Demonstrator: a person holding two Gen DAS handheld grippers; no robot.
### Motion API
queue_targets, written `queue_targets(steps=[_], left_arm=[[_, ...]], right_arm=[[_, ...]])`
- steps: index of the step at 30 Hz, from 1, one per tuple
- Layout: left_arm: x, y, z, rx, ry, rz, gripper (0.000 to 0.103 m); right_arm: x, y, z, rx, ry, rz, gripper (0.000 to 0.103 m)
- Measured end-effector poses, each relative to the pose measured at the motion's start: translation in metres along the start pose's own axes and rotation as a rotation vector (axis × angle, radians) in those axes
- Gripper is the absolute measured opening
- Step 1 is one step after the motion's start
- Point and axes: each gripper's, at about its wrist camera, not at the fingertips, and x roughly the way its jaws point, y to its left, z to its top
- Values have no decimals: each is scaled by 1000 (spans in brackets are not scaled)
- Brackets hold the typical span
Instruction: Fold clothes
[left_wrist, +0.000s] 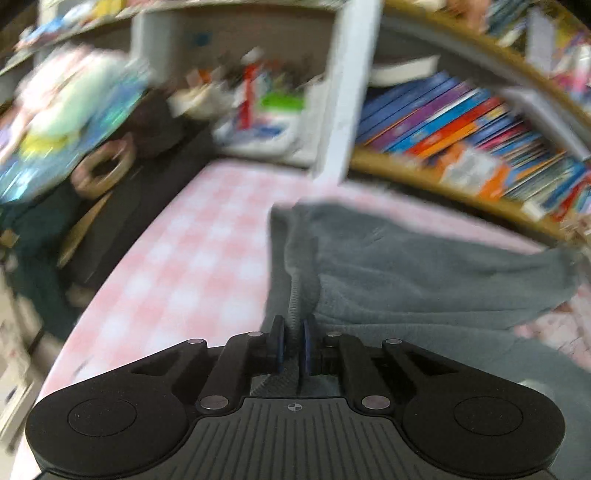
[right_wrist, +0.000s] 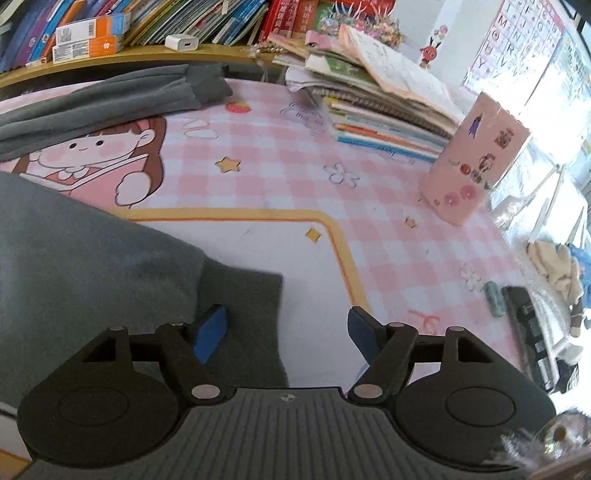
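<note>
A grey fleece garment (left_wrist: 406, 266) lies on the pink checked mat (left_wrist: 184, 240). In the left wrist view my left gripper (left_wrist: 293, 343) is shut on a ribbed fold of this garment, which rises in a ridge between the blue pads. In the right wrist view the same grey garment (right_wrist: 81, 258) covers the left side, with its cuff (right_wrist: 243, 295) lying under the left blue pad. My right gripper (right_wrist: 286, 328) is open; the cuff's edge lies between the jaws and the pads do not press on it. A grey sleeve (right_wrist: 110, 96) stretches along the far edge.
Shelves of books (left_wrist: 461, 122) run behind the mat. A stack of books (right_wrist: 369, 96) and a pink box (right_wrist: 476, 158) stand at the mat's far right. A small green object (right_wrist: 494, 298) and a dark keyboard-like item (right_wrist: 532, 332) lie by the right edge.
</note>
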Motion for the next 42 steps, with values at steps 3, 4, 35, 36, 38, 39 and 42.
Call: queue_targets(steps=[3,4,35,36,38,39,42], left_arm=[[12,21,-16,-41,86,82,26],[8,22,-16,-44,69,83,32],[17,13,-4,-155,-61,-140,11],[7,19,-5,-175,-81,-131,12],[-9,31,-12,-225,-99,-134,12],[-15,34,-17,-239,-94,-135,12],[-28,39,-30,-262,-76,-132,14]], right_arm=[[0,7,-1,-9,-2,38,70],[0,9,0,-17,-2,42,70],[-19,30,19,-124,-86,36,73],[-23,32,21,-122,-107,56,73],[-28,38,24,-119,-137,93,73],[-28,42,27,-122,-141,109,73],[-26,56,29,-146,-140,152,73]])
